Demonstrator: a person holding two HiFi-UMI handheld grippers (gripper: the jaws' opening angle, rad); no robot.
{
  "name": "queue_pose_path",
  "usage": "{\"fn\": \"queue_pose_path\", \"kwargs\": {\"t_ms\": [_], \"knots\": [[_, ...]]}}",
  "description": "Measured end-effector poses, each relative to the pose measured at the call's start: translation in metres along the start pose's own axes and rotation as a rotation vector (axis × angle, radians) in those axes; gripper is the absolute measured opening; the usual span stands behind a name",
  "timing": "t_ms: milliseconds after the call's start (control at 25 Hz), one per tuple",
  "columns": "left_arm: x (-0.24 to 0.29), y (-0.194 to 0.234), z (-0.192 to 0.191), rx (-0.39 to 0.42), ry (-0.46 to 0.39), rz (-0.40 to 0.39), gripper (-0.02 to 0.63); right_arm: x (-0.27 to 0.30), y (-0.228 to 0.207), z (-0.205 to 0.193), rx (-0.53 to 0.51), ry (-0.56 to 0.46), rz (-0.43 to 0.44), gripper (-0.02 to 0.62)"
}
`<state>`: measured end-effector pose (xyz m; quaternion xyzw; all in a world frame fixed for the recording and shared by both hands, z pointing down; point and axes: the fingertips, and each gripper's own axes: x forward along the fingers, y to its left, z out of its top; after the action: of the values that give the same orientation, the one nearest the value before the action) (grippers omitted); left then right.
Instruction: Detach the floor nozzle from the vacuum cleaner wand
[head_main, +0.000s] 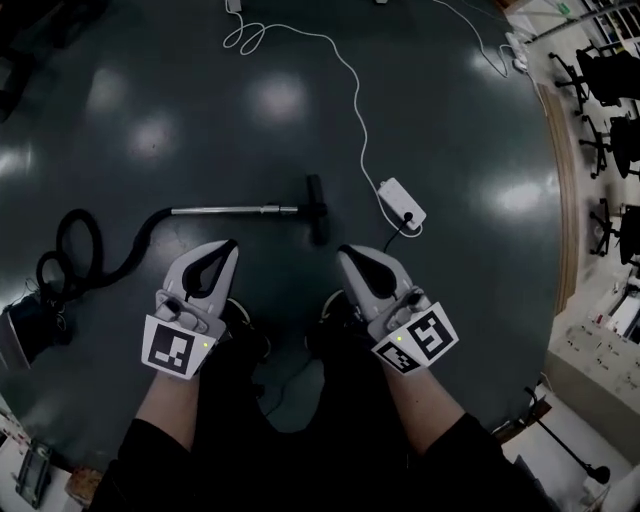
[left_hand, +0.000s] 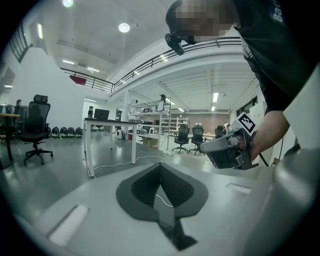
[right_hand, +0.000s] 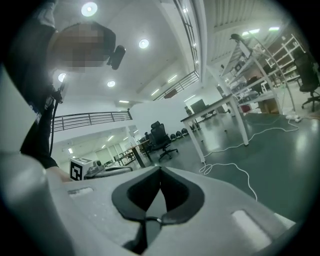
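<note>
The vacuum lies on the dark floor in the head view. Its metal wand (head_main: 238, 210) runs left to right and ends in the black floor nozzle (head_main: 317, 207). A black hose (head_main: 82, 250) curls from the wand's left end toward the vacuum body (head_main: 24, 332). My left gripper (head_main: 231, 244) and my right gripper (head_main: 343, 250) hover side by side nearer to me than the wand, both shut and holding nothing. The left gripper view shows its shut jaw tips (left_hand: 161, 164) and the right gripper (left_hand: 231, 148) beside it. The right gripper view shows its own shut tips (right_hand: 160, 169).
A white power strip (head_main: 402, 203) lies right of the nozzle, with a white cable (head_main: 352, 80) trailing to the far side. Office chairs (head_main: 607, 75) and shelving stand along the right edge. My feet (head_main: 240, 322) are just below the grippers. A table (left_hand: 107, 130) stands in the distance.
</note>
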<state>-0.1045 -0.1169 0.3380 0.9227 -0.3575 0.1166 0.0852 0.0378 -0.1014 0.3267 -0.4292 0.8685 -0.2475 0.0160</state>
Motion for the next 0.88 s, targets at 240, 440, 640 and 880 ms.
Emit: {"fn": "queue_pose_path", "kwargs": {"t_ms": [240, 440, 640, 880], "knots": [[0.043, 0.013, -0.088, 0.018, -0.007, -0.037, 0.002, 0.028, -0.048, -0.074, -0.021, 0.011, 0.04, 0.005], [0.078, 0.021, -0.158, 0.084, 0.01, -0.108, 0.003, 0.056, -0.08, -0.127, -0.114, 0.054, 0.127, 0.037], [0.103, 0.033, -0.216, 0.264, 0.061, -0.218, 0.018, 0.081, -0.099, -0.175, -0.201, 0.117, 0.249, 0.054], [0.148, 0.041, -0.32, 0.363, 0.211, -0.365, 0.029, 0.112, -0.13, -0.256, -0.282, 0.289, 0.352, 0.091]]}}
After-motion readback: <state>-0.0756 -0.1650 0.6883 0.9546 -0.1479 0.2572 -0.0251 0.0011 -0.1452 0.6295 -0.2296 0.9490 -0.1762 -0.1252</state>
